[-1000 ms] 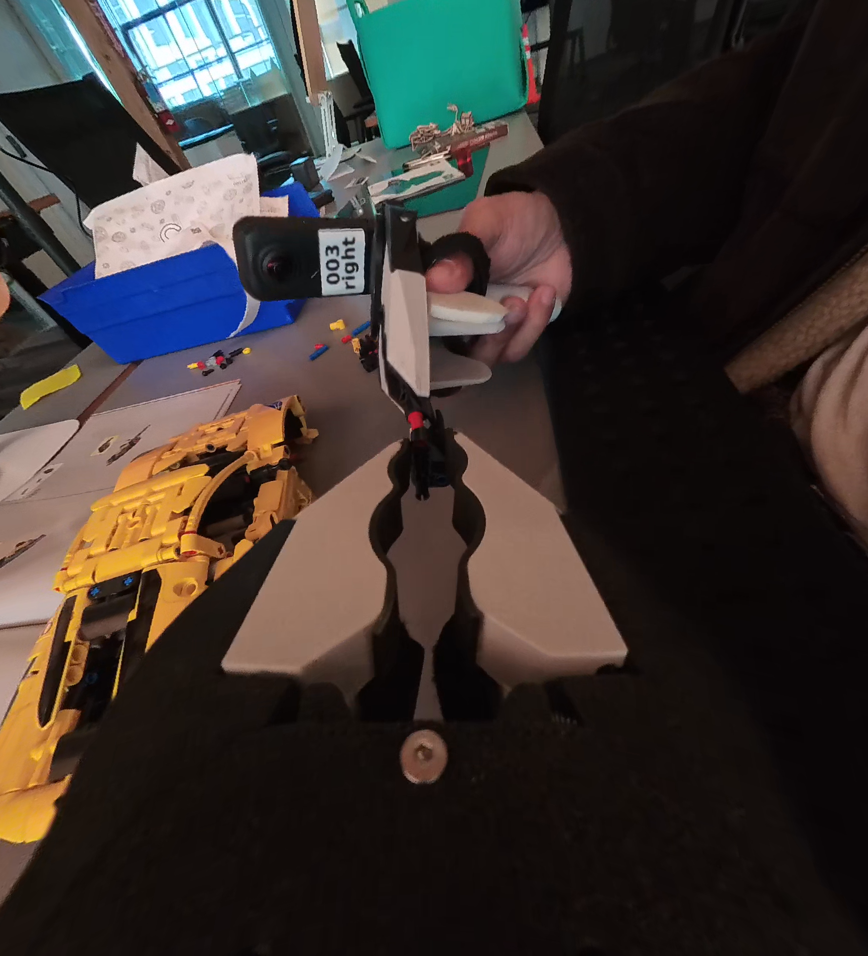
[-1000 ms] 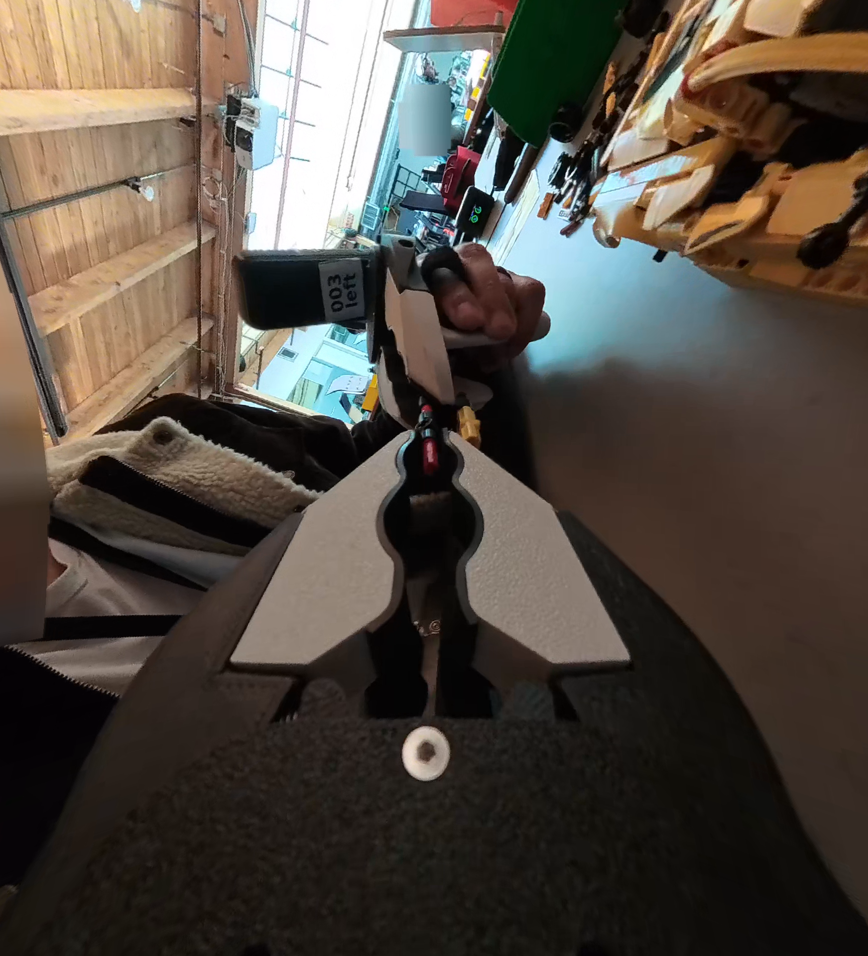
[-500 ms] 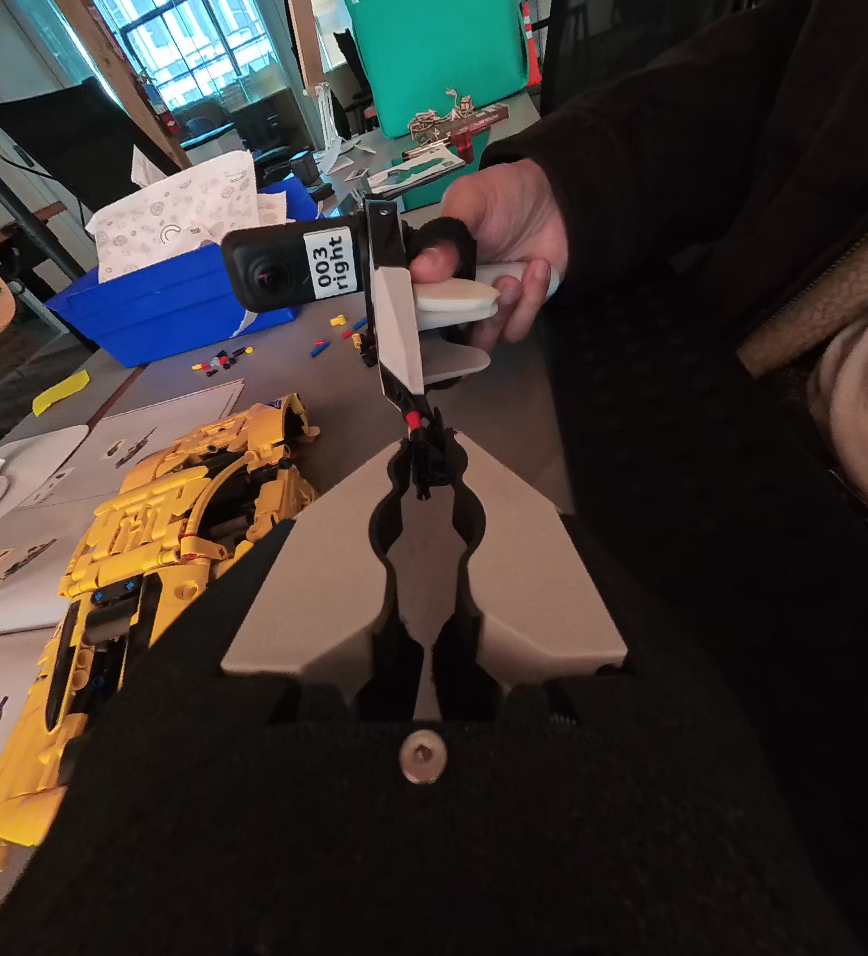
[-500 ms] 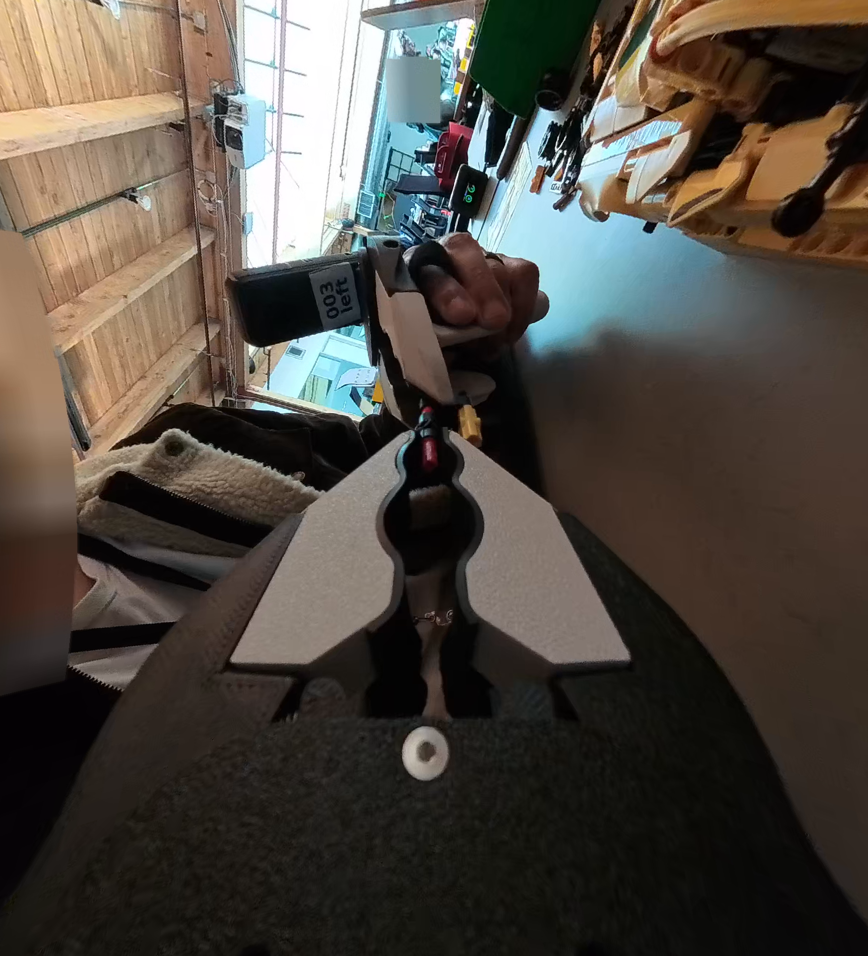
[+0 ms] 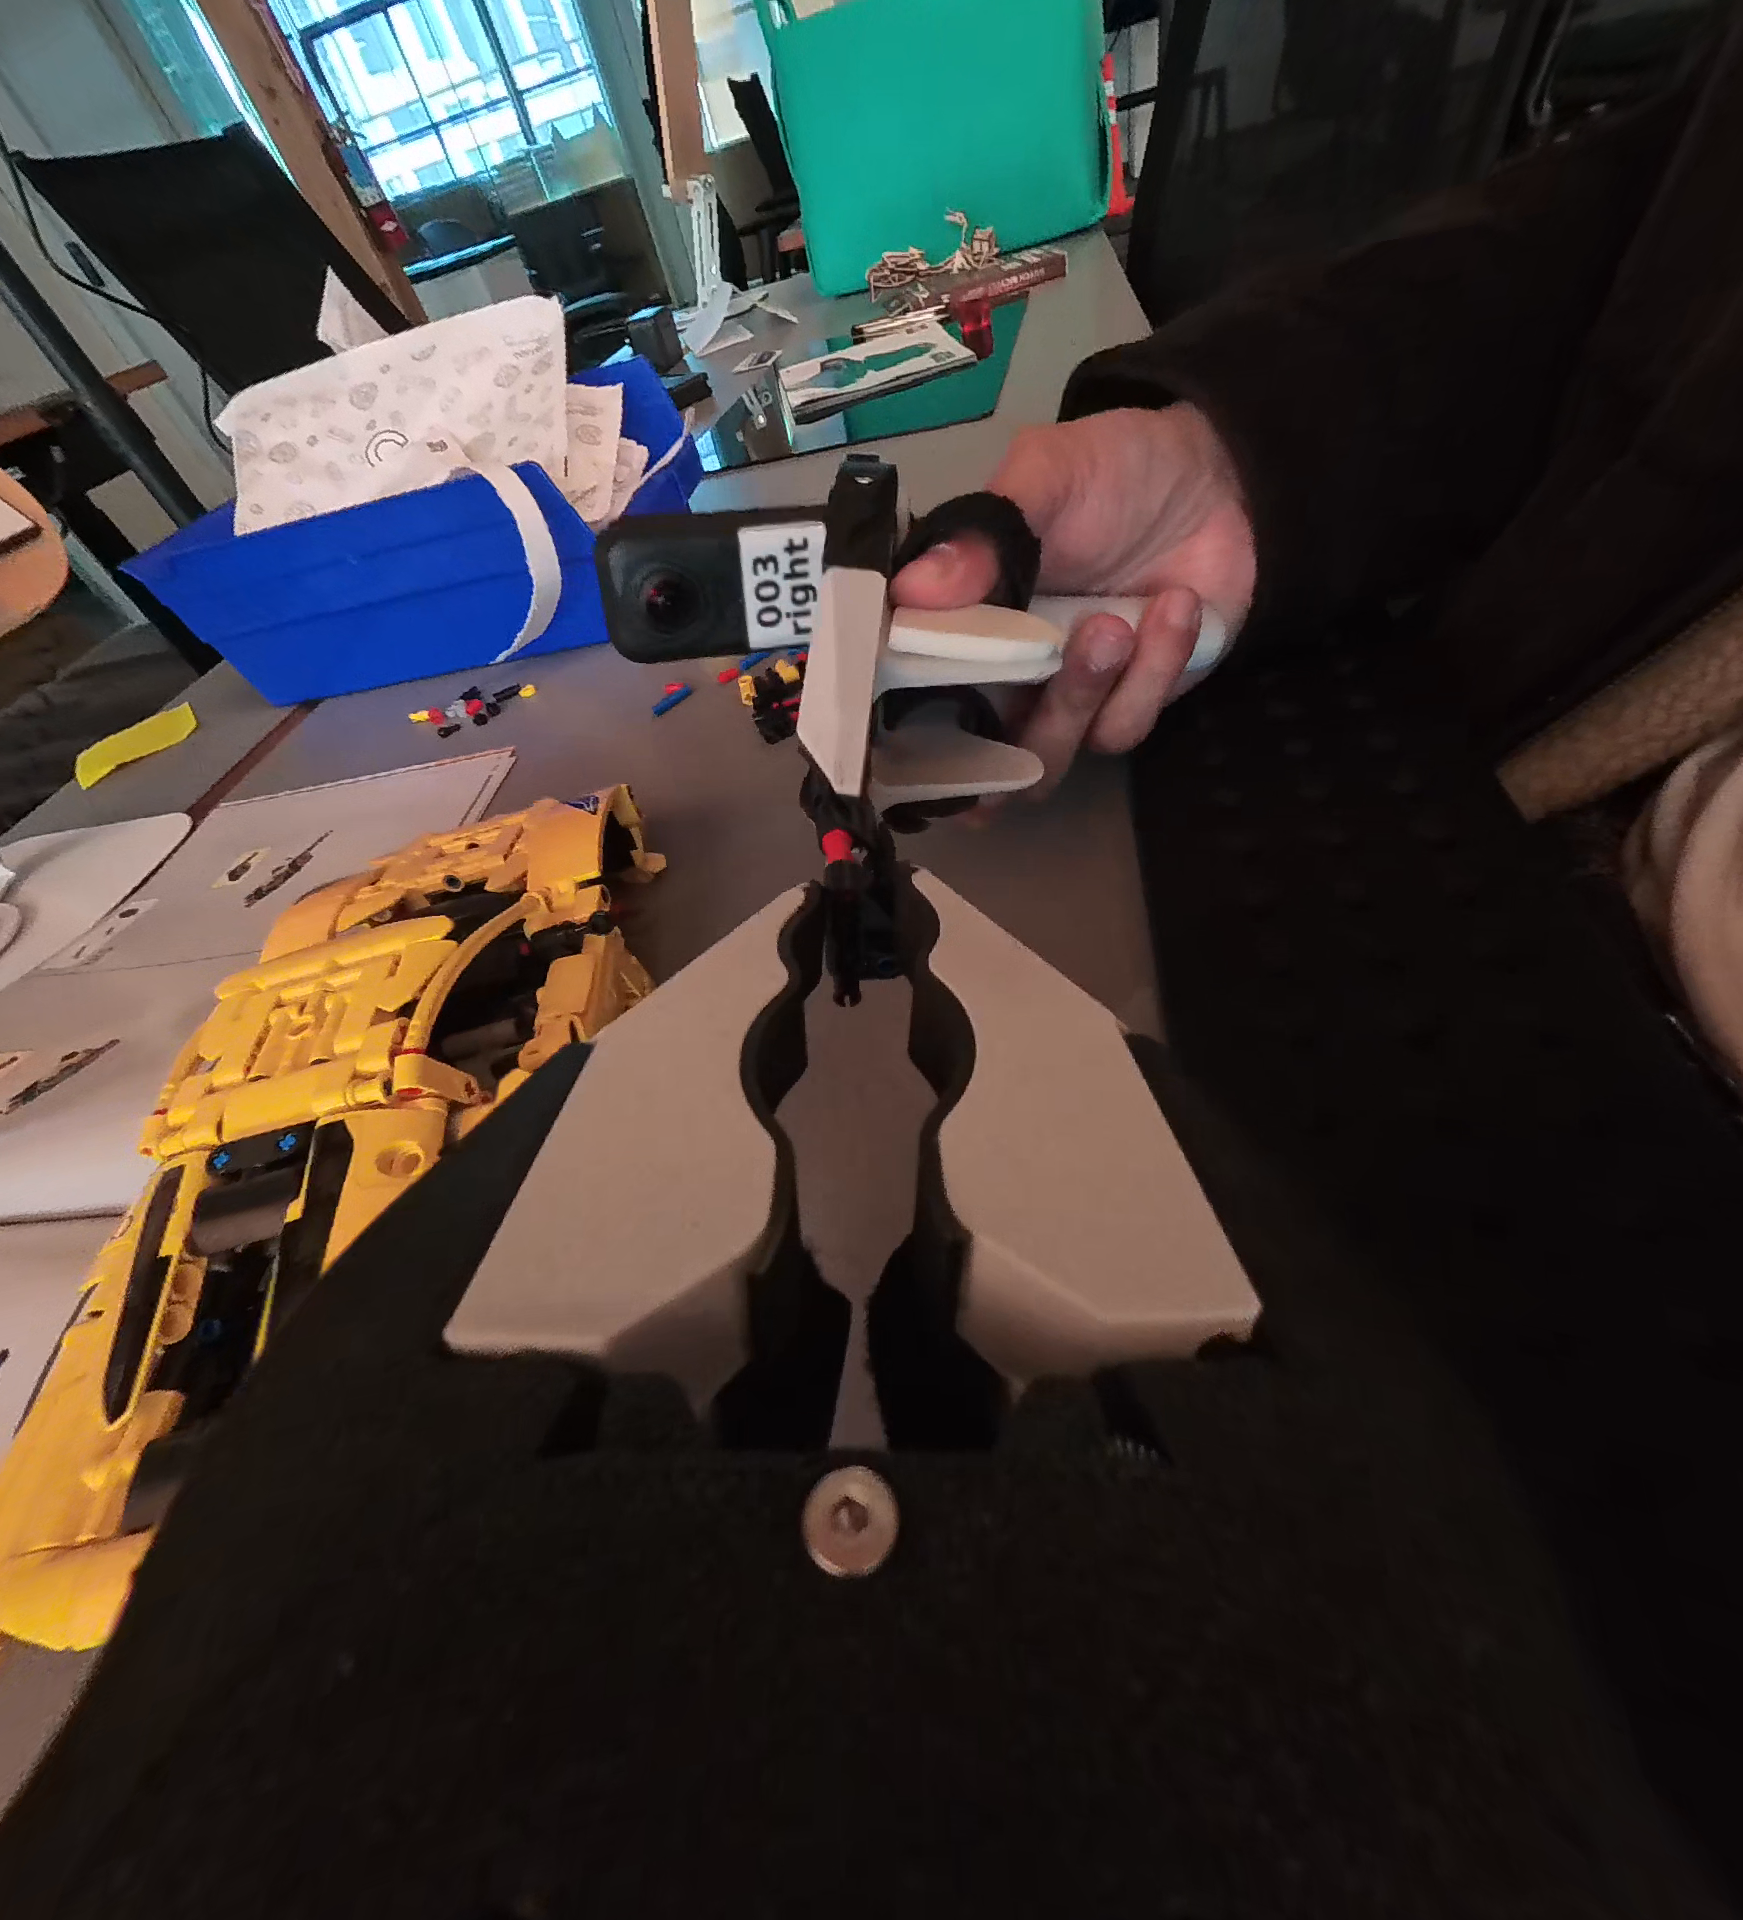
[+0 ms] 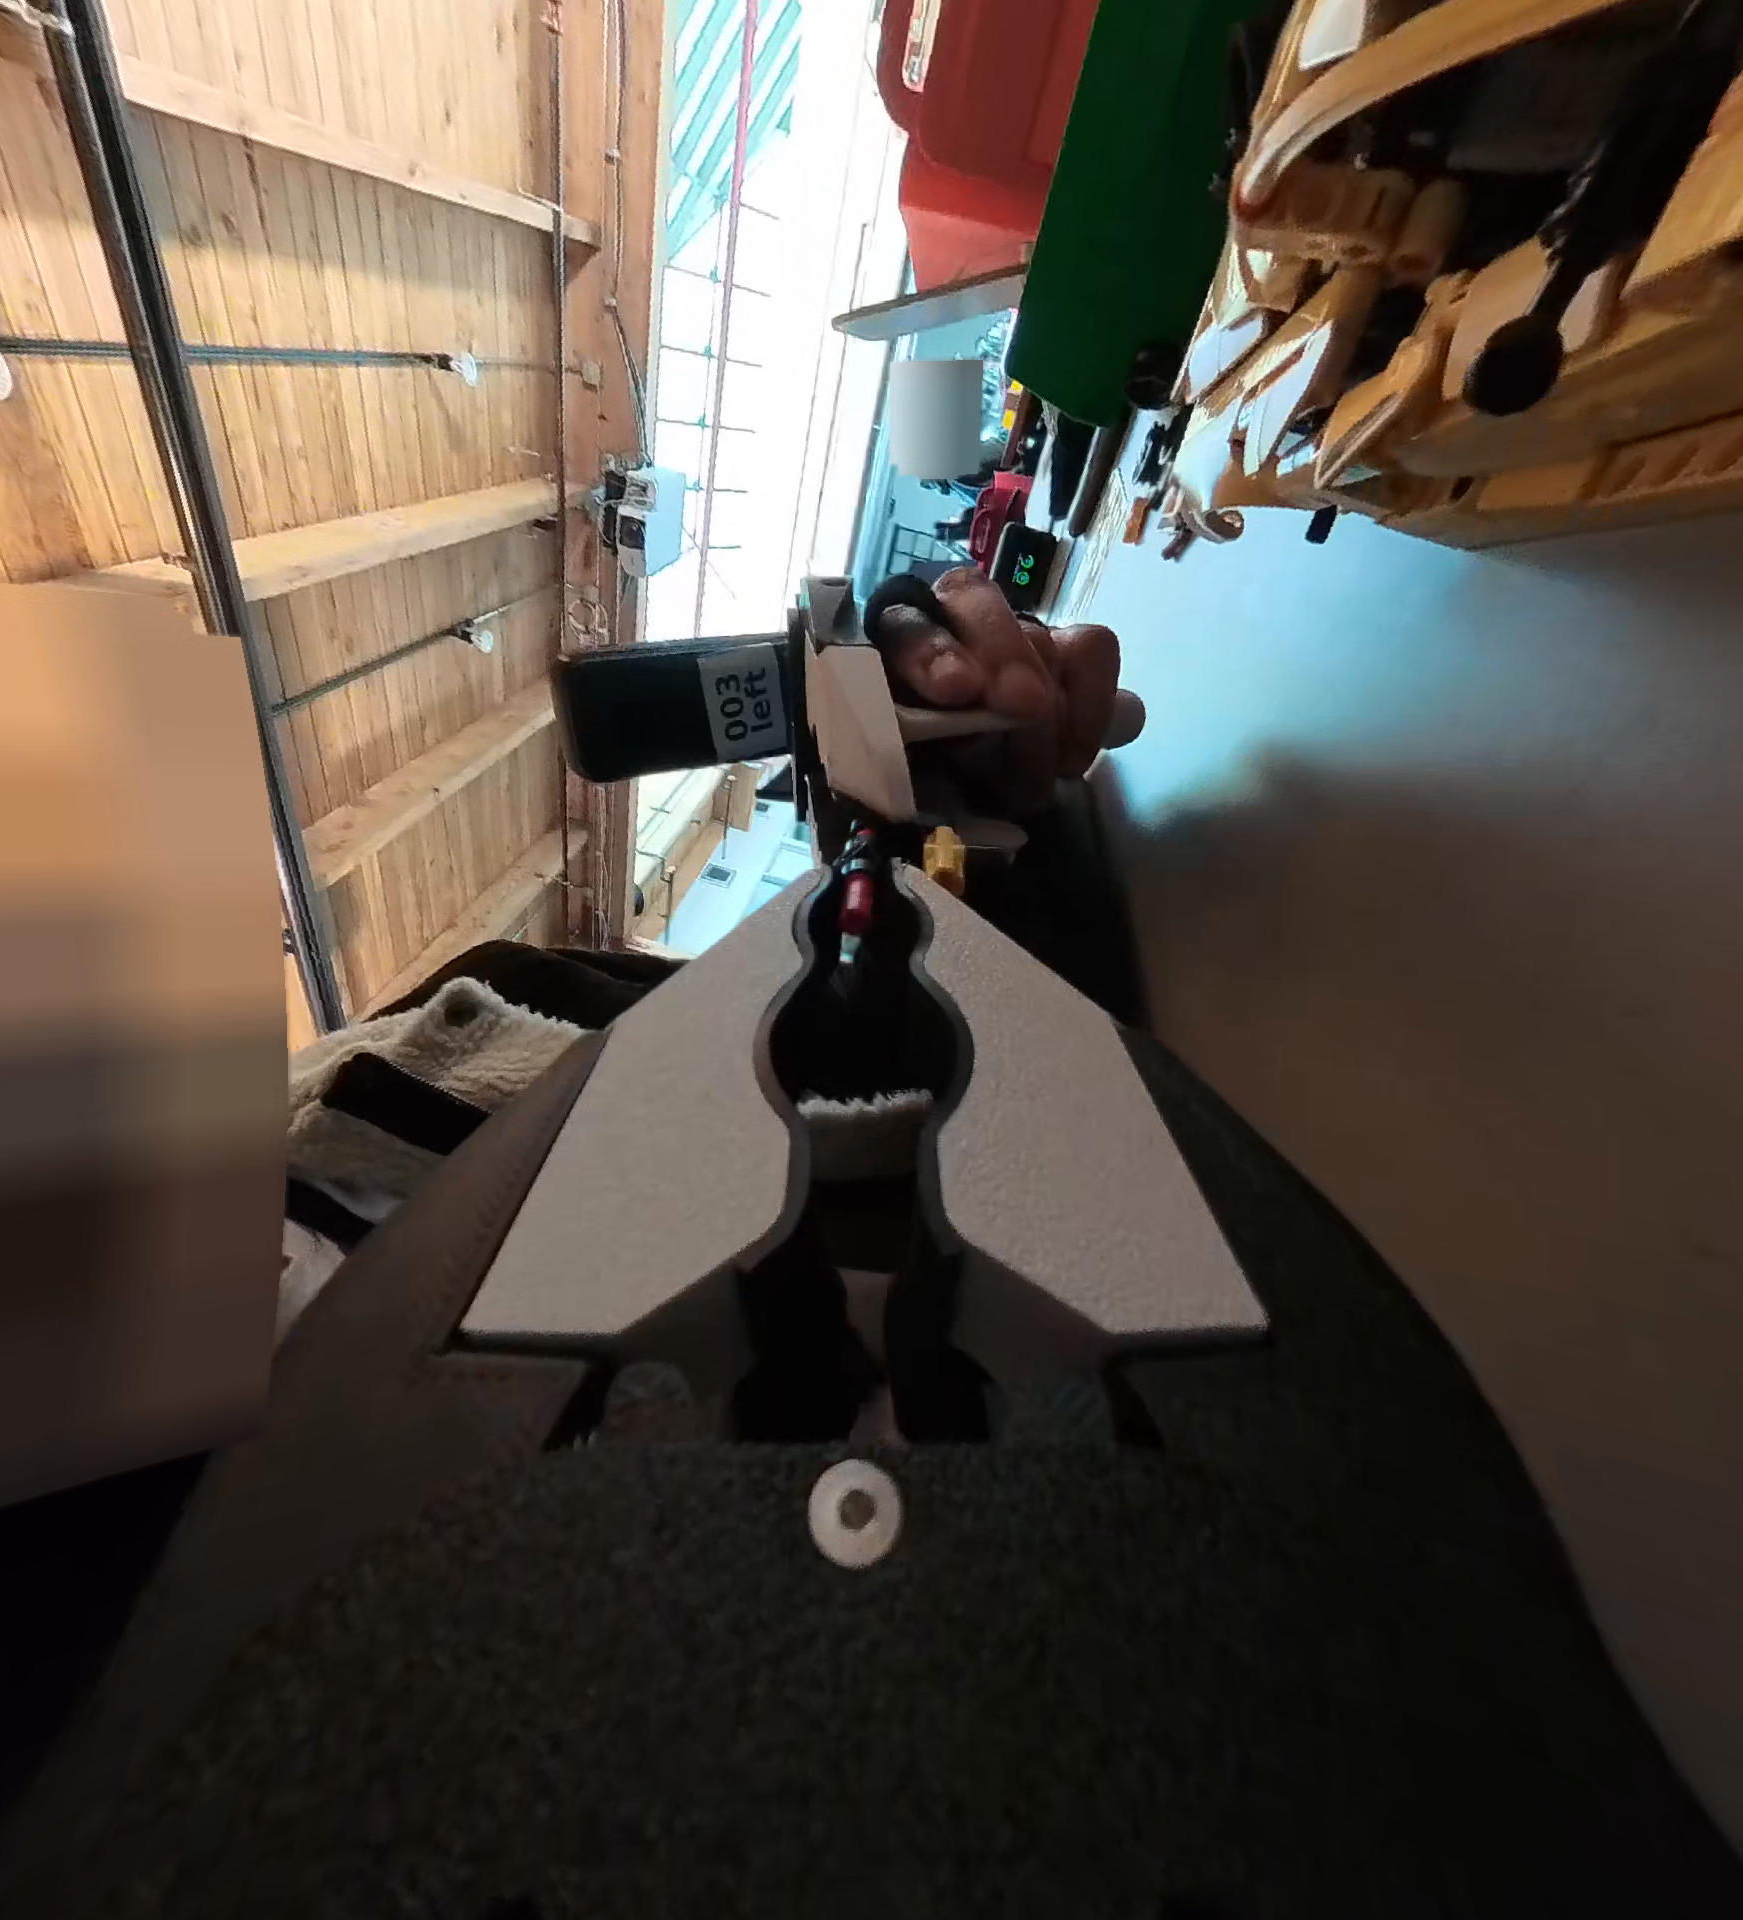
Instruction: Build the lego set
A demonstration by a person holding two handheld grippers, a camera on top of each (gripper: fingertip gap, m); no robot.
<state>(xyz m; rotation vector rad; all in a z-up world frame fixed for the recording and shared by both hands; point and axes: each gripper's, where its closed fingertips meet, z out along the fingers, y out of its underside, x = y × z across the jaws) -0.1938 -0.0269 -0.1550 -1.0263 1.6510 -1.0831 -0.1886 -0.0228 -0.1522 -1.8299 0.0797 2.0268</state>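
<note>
the yellow lego car (image 5: 327,1049) lies on the grey tabletop (image 5: 721,790) at the left, a blue bin (image 5: 368,592) behind it. in the middle the left claw (image 5: 862,925) is pinched on a small black lego assembly (image 5: 859,935) held in the air, while the right claw (image 5: 839,800) meets it tip to tip, clamped on the red-tipped end (image 6: 856,902) of the same piece

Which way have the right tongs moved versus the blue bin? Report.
Yes: the right tongs shifted slightly rightward, away from the blue bin.
</note>
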